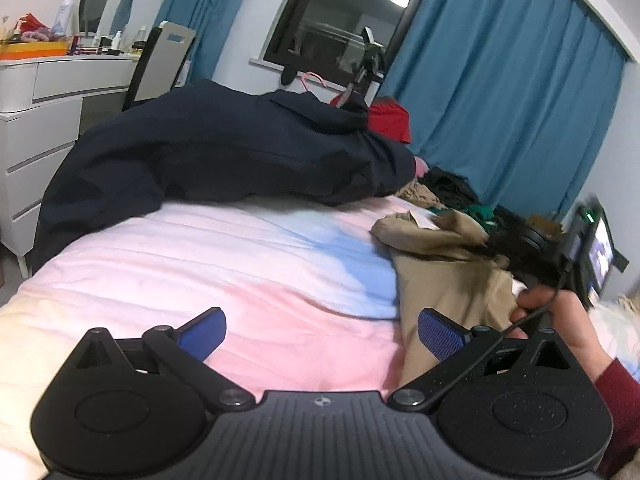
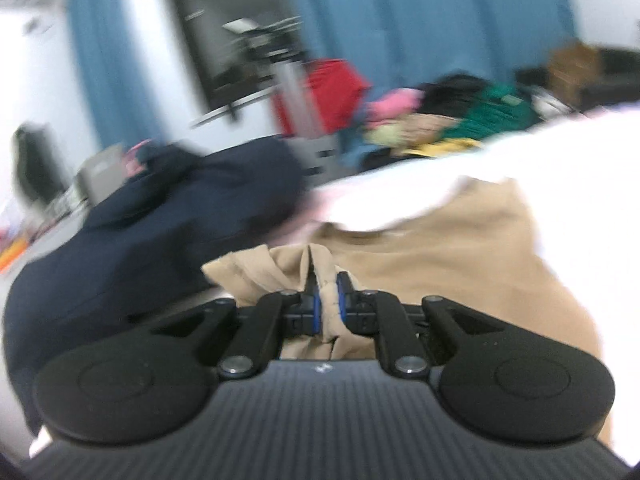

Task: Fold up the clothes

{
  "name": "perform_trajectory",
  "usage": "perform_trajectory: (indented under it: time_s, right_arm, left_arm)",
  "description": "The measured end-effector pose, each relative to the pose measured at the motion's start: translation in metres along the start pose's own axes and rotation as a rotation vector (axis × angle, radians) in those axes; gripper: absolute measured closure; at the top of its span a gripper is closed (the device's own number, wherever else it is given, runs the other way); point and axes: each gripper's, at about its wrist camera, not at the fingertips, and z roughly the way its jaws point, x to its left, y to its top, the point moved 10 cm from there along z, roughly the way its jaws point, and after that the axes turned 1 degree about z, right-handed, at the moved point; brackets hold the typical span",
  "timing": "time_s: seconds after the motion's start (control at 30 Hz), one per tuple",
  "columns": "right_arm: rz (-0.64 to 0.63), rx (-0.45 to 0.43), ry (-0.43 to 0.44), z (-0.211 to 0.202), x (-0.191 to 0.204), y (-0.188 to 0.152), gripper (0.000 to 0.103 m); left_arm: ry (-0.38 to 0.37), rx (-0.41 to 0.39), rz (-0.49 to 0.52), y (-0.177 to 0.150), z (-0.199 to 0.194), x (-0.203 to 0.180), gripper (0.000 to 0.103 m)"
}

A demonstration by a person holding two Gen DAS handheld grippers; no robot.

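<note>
Tan garment (image 2: 460, 248): soft matt cloth, creased. Dark navy coat (image 1: 224, 152): smooth matt cloth. Bed cover (image 1: 200, 264): pink-and-blue cloth, faintly ribbed. Left gripper (image 1: 322, 334): matt black plastic, ridged base, metal pivot pins; fingers (image 1: 438, 336) faced with blue textured pads. Curtains (image 1: 500, 92): matt blue cloth.

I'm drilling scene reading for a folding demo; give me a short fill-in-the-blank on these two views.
1. The right gripper is shut on the ____ garment.
2. The left gripper is ____, holding nothing.
3. The navy garment lies on the ____.
4. The curtains are ____.

Missing: tan; open; bed; blue
</note>
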Motion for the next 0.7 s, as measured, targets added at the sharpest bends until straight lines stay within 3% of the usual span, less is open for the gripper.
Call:
perform_trajectory:
  time_s: [0.1,0.2,0.27,0.33,0.4,0.7]
  right_arm:
    - [0.126,0.012,-0.041,-0.002,-0.052,-0.011,0.091]
    - [0.223,0.054,-0.022,0.007,-0.082,-0.025,0.083]
    - [0.273,0.080,0.000,0.010,-0.089,-0.029,0.067]
    - [0.275,0.091,0.027,0.007,-0.088,-0.027,0.029]
    - [0.253,0.087,0.043,-0.004,-0.083,-0.023,0.014]
    - [0.130,0.140,0.047,-0.124,-0.067,-0.024,0.016]
  left_arm:
    - [0.002,0.025,0.023,-0.007,0.008,-0.009,0.000]
    - [0.007,0.055,0.058,-0.015,0.016,-0.016,0.000]
    - [0.008,0.081,0.067,-0.021,0.022,-0.019,0.000]
    - [0.009,0.110,0.072,-0.026,0.032,-0.021,0.000]
    - [0.005,0.130,0.085,-0.030,0.037,-0.024,0.000]
    - [-0.042,0.191,0.166,-0.045,0.030,-0.040,0.001]
